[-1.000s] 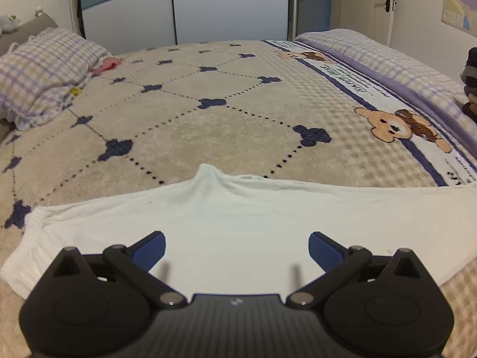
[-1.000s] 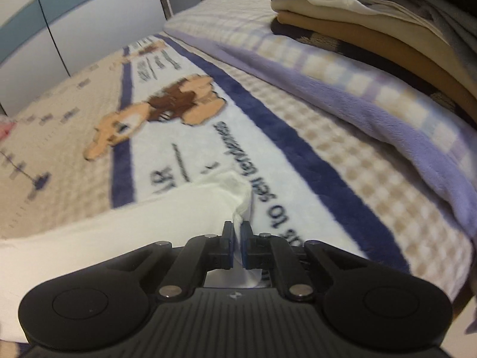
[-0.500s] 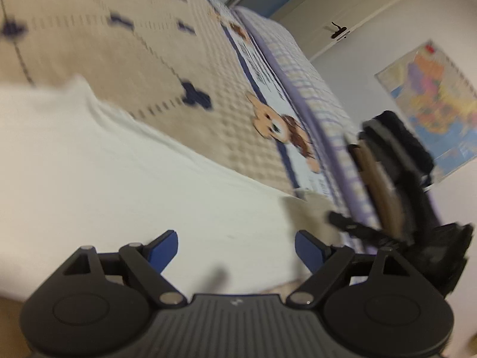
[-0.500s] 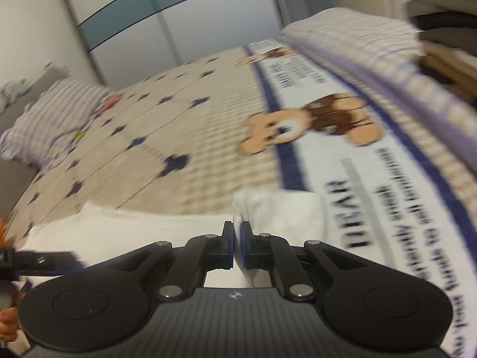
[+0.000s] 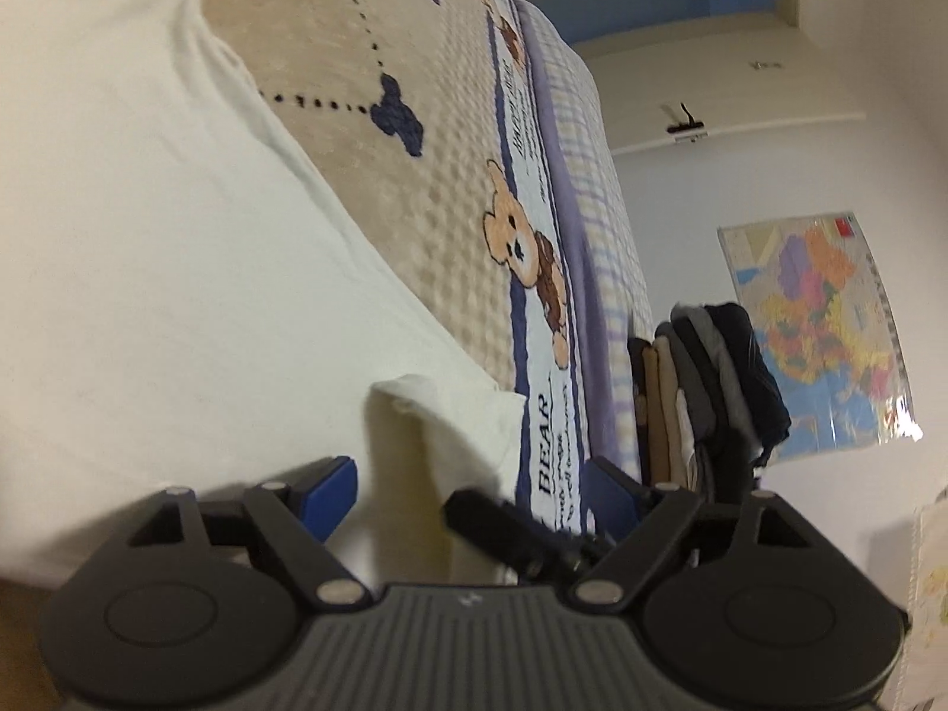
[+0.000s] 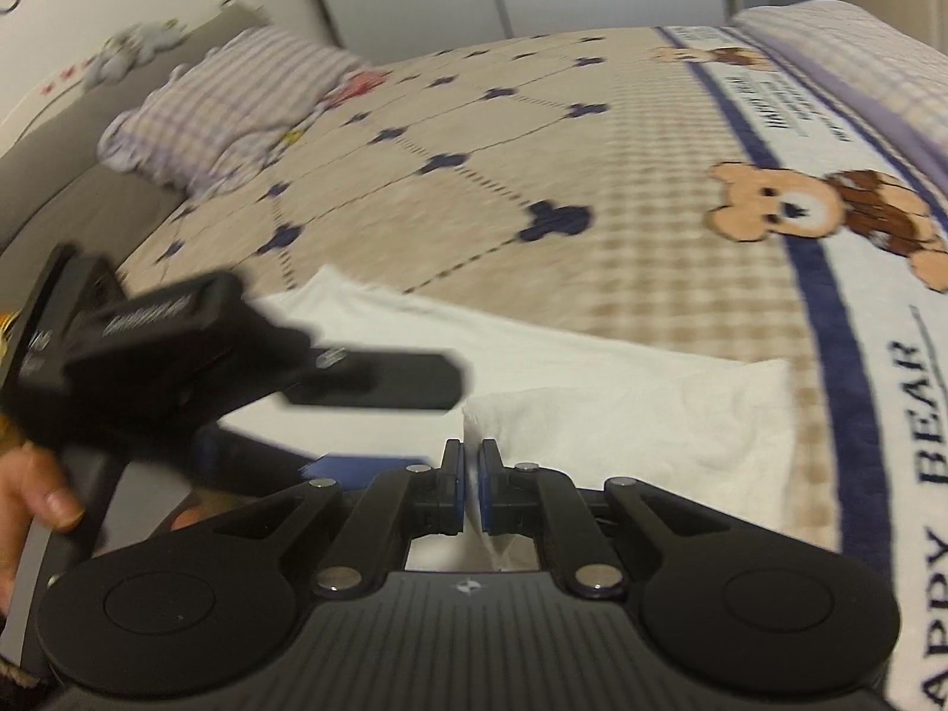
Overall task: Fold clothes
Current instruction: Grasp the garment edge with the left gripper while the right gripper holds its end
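Right gripper: the black right gripper (image 6: 471,477) is clamped on a pinched edge of the white knitted cotton garment (image 6: 622,409), a sliver of cloth being seen between its blue pads.
Left gripper: the black left gripper (image 5: 468,492) has its jaws apart and closing; the folded-over flap of the garment (image 5: 432,432) lies between them, and no pad is seen pressing on it.
Garment: it is spread flat on the beige quilted blanket with navy motifs (image 6: 533,166), near the bear-printed border.
Step in hand: one end is judged to be carried across the body as a fold, with the left gripper brought in to take over the edge.
Next move: the flap should be pinched cleanly, then laid square.
In the way: the two grippers are crowded just beside each other, so a collision is possible.
Around: a stack of folded clothes (image 5: 705,391), a checked lilac pillow (image 6: 237,101), a wall map (image 5: 817,326).
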`<state>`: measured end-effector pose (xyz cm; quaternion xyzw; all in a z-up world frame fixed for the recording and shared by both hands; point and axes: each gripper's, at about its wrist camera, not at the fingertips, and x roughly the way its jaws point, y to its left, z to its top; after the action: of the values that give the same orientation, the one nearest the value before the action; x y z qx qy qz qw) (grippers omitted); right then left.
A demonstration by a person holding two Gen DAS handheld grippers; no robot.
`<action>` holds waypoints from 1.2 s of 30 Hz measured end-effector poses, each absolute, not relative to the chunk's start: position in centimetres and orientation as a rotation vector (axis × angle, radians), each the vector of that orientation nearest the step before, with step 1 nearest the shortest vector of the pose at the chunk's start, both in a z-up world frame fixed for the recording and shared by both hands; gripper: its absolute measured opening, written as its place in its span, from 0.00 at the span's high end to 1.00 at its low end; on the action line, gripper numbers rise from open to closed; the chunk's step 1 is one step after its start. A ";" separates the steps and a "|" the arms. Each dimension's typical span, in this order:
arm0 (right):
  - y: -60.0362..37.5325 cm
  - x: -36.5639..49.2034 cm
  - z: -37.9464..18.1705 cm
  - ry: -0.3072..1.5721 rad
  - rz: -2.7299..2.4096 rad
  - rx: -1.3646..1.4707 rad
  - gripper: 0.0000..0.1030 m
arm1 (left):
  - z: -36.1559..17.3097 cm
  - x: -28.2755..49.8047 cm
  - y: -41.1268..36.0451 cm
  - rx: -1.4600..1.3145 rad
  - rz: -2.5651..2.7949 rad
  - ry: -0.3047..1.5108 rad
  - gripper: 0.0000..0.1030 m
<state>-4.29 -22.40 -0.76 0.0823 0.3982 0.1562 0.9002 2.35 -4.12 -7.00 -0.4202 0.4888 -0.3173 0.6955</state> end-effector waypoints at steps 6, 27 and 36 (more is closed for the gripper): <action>-20.3 -4.2 -0.9 0.839 0.370 0.142 0.94 | -6.9 2.3 -4.5 -0.909 -0.657 1.091 0.56; -15.1 -3.1 -0.8 0.823 0.435 0.216 0.94 | -4.6 2.1 2.1 -0.763 -0.419 0.965 0.97; -11.8 -2.3 -0.8 0.803 0.465 0.266 0.94 | -3.2 2.1 5.5 -0.653 -0.370 0.929 0.97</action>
<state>-2.29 -11.75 -0.77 0.1277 0.3861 0.2237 0.8858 2.13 5.48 -3.23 -0.3074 0.4373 -0.1744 0.8270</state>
